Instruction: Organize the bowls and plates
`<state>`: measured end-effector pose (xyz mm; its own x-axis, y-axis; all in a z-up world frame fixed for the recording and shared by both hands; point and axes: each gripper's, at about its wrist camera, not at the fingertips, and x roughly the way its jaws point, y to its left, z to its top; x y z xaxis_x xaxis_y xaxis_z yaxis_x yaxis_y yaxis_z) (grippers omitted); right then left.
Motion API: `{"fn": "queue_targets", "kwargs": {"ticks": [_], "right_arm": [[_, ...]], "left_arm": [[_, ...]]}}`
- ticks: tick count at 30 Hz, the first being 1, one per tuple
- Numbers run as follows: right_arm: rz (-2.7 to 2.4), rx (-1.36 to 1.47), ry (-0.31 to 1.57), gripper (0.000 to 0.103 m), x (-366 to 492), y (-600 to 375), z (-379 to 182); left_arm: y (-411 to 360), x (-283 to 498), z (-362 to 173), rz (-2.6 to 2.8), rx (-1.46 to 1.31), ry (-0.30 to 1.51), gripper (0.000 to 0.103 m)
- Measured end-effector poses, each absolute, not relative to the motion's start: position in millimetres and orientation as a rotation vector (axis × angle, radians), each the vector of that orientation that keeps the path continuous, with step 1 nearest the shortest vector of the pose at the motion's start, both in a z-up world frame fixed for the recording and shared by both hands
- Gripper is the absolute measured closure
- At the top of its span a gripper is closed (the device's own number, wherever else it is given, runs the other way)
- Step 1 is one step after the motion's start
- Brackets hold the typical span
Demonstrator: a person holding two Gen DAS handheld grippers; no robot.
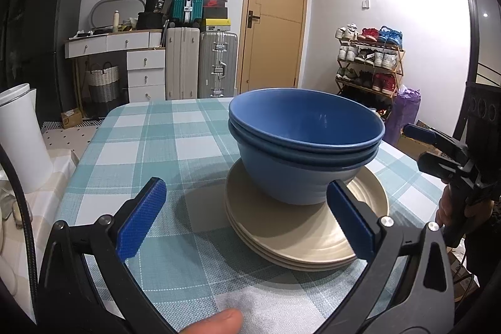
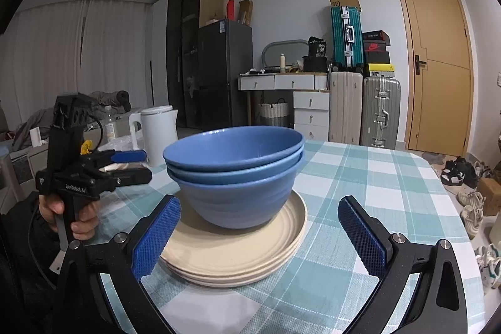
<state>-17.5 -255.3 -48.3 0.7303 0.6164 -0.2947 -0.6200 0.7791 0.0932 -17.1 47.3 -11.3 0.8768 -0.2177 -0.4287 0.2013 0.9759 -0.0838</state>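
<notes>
Three nested blue bowls (image 1: 305,143) (image 2: 235,174) stand on a stack of three cream plates (image 1: 300,237) (image 2: 238,255) on the checked tablecloth. My left gripper (image 1: 247,202) is open and empty, just in front of the stack, its right finger over the plates' rim. My right gripper (image 2: 260,218) is open and empty, its fingers to either side of the stack's near edge. The right gripper also shows at the right edge of the left wrist view (image 1: 438,152). The left gripper shows at the left of the right wrist view (image 2: 125,165).
The table (image 1: 162,127) (image 2: 375,177) has a teal and white checked cloth. A white kettle (image 2: 158,133) (image 1: 18,140) stands beyond the table's left side. Suitcases, drawers, a door and a shoe rack (image 1: 369,61) line the room behind.
</notes>
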Motion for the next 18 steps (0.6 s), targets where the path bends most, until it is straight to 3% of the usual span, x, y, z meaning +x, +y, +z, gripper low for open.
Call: {"fn": "queue_targets", "kwargs": {"ticks": [18], "right_arm": [[0.679, -0.035, 0.309, 0.001, -19.1, -250.6, -50.9]], "left_arm": [[46.3, -17.5, -12.2, -0.214, -0.030, 0.450, 0.001]]}}
